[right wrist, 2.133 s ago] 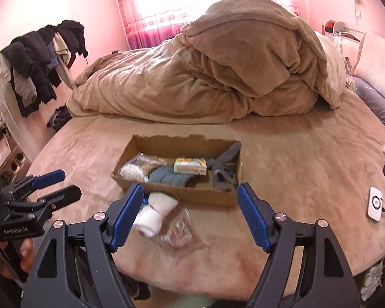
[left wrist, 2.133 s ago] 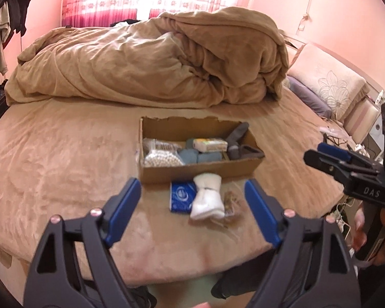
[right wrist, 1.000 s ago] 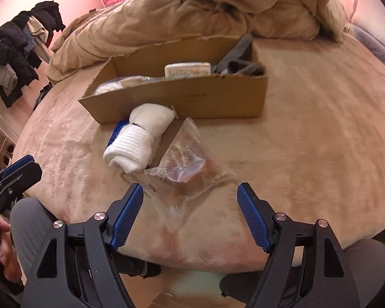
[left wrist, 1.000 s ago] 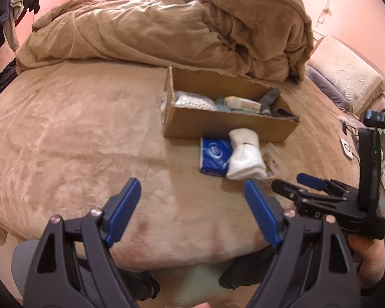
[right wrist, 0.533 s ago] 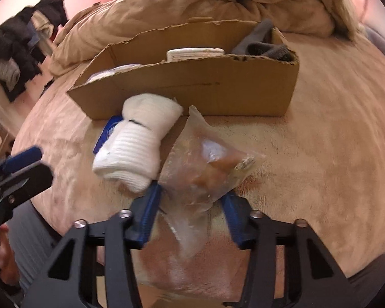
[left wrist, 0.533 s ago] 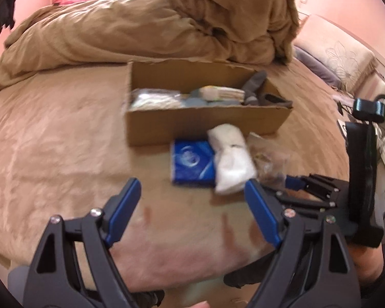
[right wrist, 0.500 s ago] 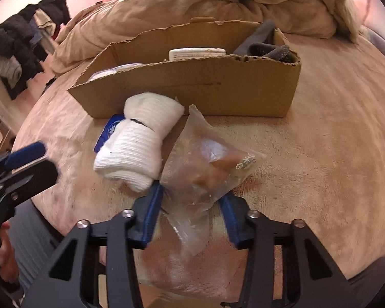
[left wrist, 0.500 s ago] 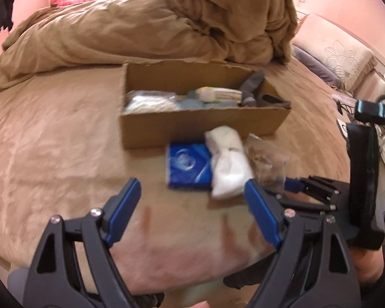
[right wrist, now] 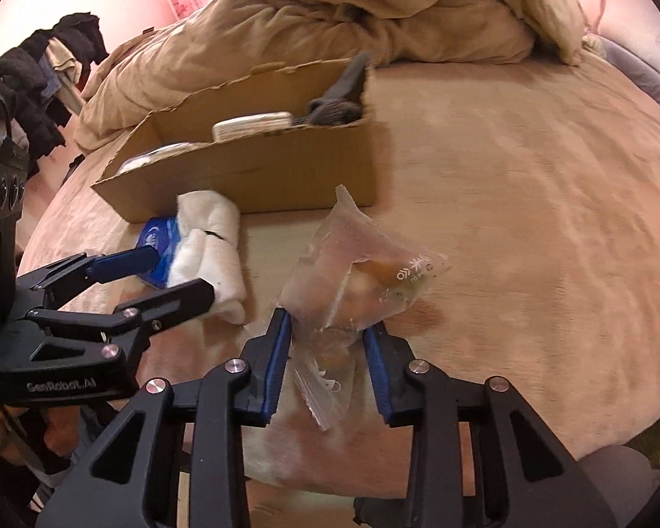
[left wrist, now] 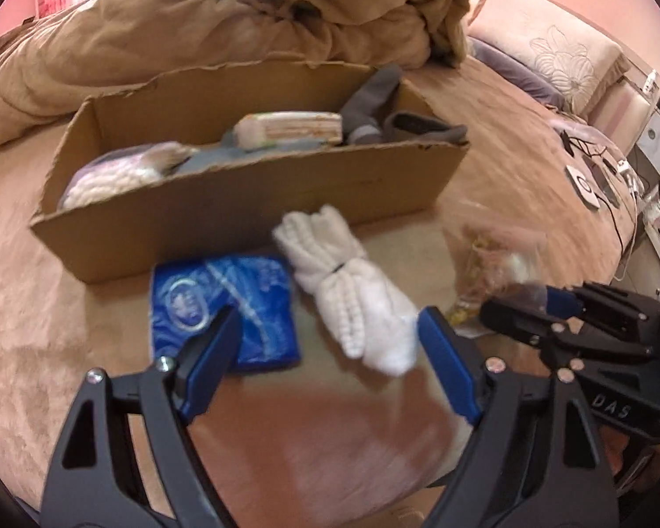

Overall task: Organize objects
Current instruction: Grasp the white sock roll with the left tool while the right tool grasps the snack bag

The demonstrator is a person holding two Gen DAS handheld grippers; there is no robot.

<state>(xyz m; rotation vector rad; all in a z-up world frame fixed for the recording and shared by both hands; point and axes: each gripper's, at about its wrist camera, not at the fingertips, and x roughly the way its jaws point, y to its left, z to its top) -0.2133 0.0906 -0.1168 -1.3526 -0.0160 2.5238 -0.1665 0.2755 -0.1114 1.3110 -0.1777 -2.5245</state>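
Right gripper [right wrist: 330, 330]: clamping the clear plastic bag [right wrist: 365, 273] at its lower part, blue pads pressing in from both sides; half a second ago already closing on the bag, one second ago spread wide with the bag lying flat on the bed

Bag now appearing raised off the bed sheet [right wrist: 528, 220], upper part tilting up and to the right; contents brownish, not identifiable; seen blurred in the left view [left wrist: 493, 259] above the right gripper's fingers [left wrist: 559, 301]

Left gripper [left wrist: 325, 352]: fingers spread wide, holding nothing, now hovering close over the blue packet [left wrist: 224, 303] and the rolled white socks [left wrist: 352, 286]; two seconds ago hanging well back from both items

Blue packet lying flat on the sheet, touching the socks on its right side, both just in front of the cardboard box [left wrist: 242, 202]; positions unchanged across the frames

Box resting on the bed, holding a white beaded bag [left wrist: 110, 176] at the left end, a pale wrapped pack [left wrist: 290, 127] in the middle and grey fabric [left wrist: 374, 101] at the right end; contents unchanged

Beyond the box, rumpled tan duvet [left wrist: 242, 13]; pillow [left wrist: 563, 57] at far right; dark clothes [right wrist: 35, 75] hanging at far left in the right view
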